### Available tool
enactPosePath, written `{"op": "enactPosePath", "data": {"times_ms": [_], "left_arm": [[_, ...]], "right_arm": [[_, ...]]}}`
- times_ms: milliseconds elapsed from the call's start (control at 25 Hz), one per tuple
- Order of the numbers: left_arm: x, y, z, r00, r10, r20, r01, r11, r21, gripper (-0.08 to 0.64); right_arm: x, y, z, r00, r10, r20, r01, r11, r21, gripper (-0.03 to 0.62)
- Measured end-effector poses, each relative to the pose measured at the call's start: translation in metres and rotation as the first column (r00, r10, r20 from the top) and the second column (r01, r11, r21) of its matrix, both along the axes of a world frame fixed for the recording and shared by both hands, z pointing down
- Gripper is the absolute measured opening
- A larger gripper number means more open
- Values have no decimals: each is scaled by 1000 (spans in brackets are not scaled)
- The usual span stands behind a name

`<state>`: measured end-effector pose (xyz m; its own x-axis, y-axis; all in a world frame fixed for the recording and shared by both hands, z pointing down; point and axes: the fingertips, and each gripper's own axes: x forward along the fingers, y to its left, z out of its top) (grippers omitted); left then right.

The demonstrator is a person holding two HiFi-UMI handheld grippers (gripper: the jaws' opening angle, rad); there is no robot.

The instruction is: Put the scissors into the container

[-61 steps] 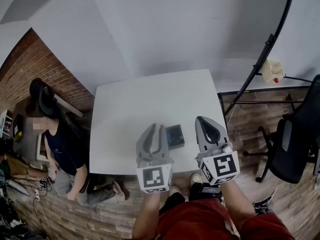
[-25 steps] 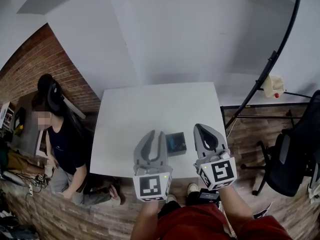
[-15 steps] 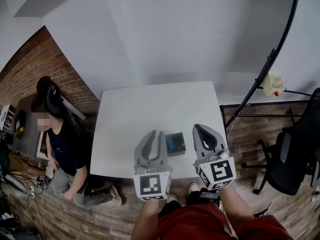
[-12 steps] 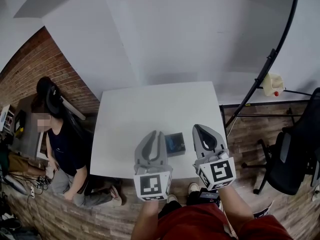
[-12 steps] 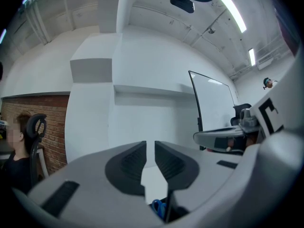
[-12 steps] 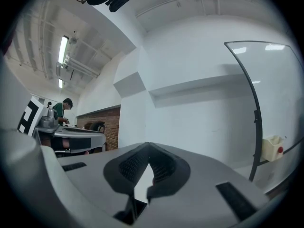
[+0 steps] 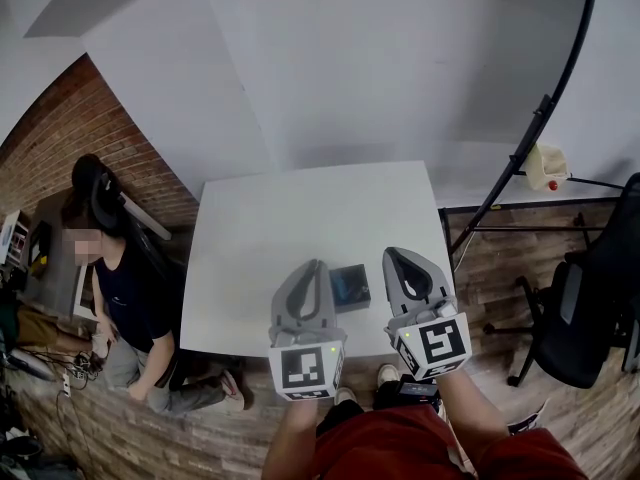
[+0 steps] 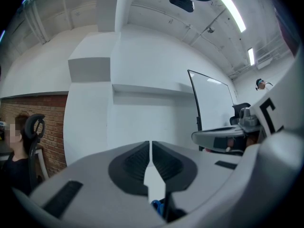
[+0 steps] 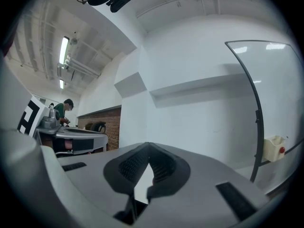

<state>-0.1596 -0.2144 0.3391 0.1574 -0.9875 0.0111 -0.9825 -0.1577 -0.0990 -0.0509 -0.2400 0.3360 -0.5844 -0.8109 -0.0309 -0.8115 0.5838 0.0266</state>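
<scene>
A small dark container (image 7: 350,287) sits near the front edge of the white table (image 7: 300,218), and something blue shows inside it, likely the scissors. My left gripper (image 7: 310,266) hovers just left of the container, its jaws together with nothing held. My right gripper (image 7: 396,257) hovers just right of it, also shut and empty. In the left gripper view the pads of the left gripper (image 8: 150,144) meet, and a bit of blue (image 8: 157,206) shows low down through the gap. In the right gripper view the right gripper (image 9: 148,146) has its tips touching.
A person (image 7: 125,288) sits on the floor at the left by a brick wall (image 7: 60,138). A black curved pole (image 7: 545,118) and a black office chair (image 7: 585,308) stand to the right of the table. My legs are at the table's front edge.
The left gripper's fingers, a little apart earlier, have come together. Both grippers have stayed on either side of the container, and the container has not moved.
</scene>
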Motion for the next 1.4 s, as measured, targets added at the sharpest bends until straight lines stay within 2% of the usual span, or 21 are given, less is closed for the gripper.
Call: {"op": "enactPosePath", "data": {"times_ms": [360, 480, 600, 760, 1400], "left_arm": [[2, -2, 3, 1000, 29, 8, -29, 999, -14, 11], [4, -2, 1, 1000, 25, -19, -26, 999, -40, 11], [8, -4, 0, 999, 30, -44, -31, 999, -25, 11], [4, -4, 3, 999, 40, -14, -40, 999, -15, 11], [9, -4, 1, 998, 52, -38, -52, 999, -4, 11]], "right_arm": [[-7, 0, -1, 1000, -11, -17, 11, 1000, 4, 8], [-11, 1, -5, 999, -23, -33, 23, 999, 23, 8], [-11, 2, -7, 999, -26, -43, 28, 999, 34, 8], [-14, 3, -7, 999, -24, -42, 25, 999, 39, 8], [-6, 8, -6, 998, 1, -66, 1, 999, 37, 8]]}}
